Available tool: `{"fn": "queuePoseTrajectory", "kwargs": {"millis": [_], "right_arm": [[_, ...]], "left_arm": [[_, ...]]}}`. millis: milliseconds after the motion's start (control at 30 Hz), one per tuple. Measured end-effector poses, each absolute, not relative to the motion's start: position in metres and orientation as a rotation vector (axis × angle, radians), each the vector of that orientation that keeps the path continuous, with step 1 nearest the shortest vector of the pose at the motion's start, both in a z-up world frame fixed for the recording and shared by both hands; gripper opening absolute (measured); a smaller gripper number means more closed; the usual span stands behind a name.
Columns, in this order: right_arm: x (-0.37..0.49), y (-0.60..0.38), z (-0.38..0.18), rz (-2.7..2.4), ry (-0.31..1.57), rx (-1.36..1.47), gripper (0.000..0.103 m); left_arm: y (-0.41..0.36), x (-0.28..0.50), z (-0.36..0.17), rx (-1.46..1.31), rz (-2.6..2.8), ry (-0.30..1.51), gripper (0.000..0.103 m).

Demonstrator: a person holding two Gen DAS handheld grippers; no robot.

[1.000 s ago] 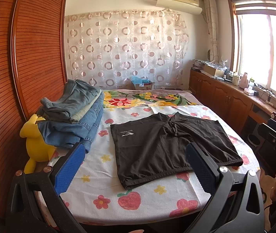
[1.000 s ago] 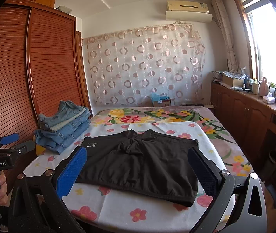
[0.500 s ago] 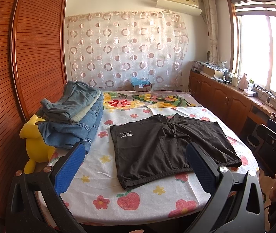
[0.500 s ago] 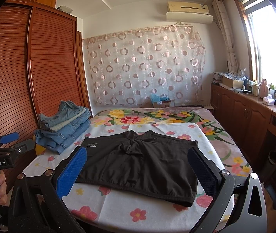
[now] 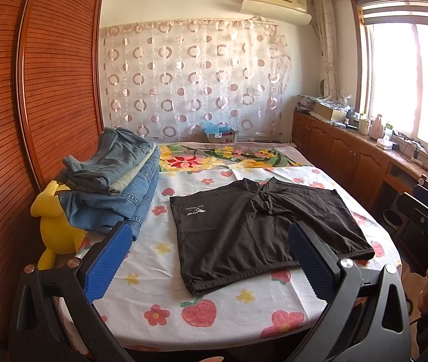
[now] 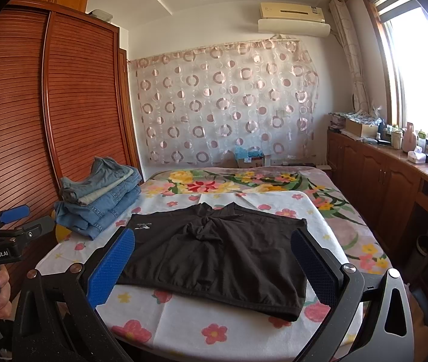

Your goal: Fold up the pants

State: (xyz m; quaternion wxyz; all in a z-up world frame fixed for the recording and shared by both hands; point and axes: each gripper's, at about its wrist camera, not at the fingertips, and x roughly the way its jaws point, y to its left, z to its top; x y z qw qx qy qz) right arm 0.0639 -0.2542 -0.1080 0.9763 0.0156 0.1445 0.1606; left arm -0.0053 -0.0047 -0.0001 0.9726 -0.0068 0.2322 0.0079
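Note:
Dark brown shorts point(image 5: 256, 229) lie spread flat on the flower-print bed cover point(image 5: 214, 310), waistband toward me, a small white logo at their left. They also show in the right wrist view point(image 6: 220, 256). My left gripper point(image 5: 210, 259) is open and empty, held back from the near bed edge, in front of the shorts' left half. My right gripper point(image 6: 214, 265) is open and empty, held in front of the shorts' waistband. Each gripper shows at the edge of the other's view, the left one point(image 6: 5, 235) and the right one point(image 5: 425, 214).
A stack of folded jeans point(image 5: 114, 181) sits on the bed's left side beside a yellow plush toy point(image 5: 54, 226). A slatted wooden wardrobe point(image 5: 33, 90) stands left. Wooden cabinets point(image 5: 364, 163) with clutter run along the right under the window.
Both views have shifted only slightly; the left gripper eased a little. The shorts lie as before and both grippers stay open.

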Motion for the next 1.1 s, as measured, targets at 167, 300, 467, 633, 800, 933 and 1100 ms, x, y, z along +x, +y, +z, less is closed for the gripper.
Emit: {"fn": "queuePoseTrajectory", "kwargs": {"millis": [167, 300, 467, 633, 800, 933, 1100], "right_arm": [[0.0634, -0.2546, -0.1076, 0.325, 0.288, 0.032, 0.103], [0.0625, -0.2554, -0.1066, 0.325, 0.285, 0.034, 0.103], [0.0624, -0.2572, -0.1071, 0.326, 0.282, 0.035, 0.103], [0.0628, -0.2577, -0.1072, 0.328, 0.282, 0.035, 0.103], [0.0627, -0.2579, -0.1076, 0.328, 0.282, 0.035, 0.103], [0.0626, -0.2576, -0.1075, 0.327, 0.281, 0.035, 0.103], [0.0642, -0.259, -0.1109, 0.324, 0.286, 0.036, 0.103]], "left_arm": [[-0.0048, -0.0051, 0.0001, -0.014, 0.017, 0.468, 0.103], [-0.0049, -0.0052, 0.0002, -0.014, 0.016, 0.467, 0.103], [-0.0049, -0.0054, 0.0003, -0.015, 0.017, 0.466, 0.103], [-0.0048, -0.0057, 0.0004, -0.015, 0.017, 0.466, 0.103], [-0.0047, -0.0056, 0.0003, -0.015, 0.016, 0.465, 0.103], [-0.0047, -0.0056, 0.0002, -0.015, 0.017, 0.465, 0.103], [-0.0071, -0.0059, 0.0007, -0.008, 0.024, 0.457, 0.103]]}}
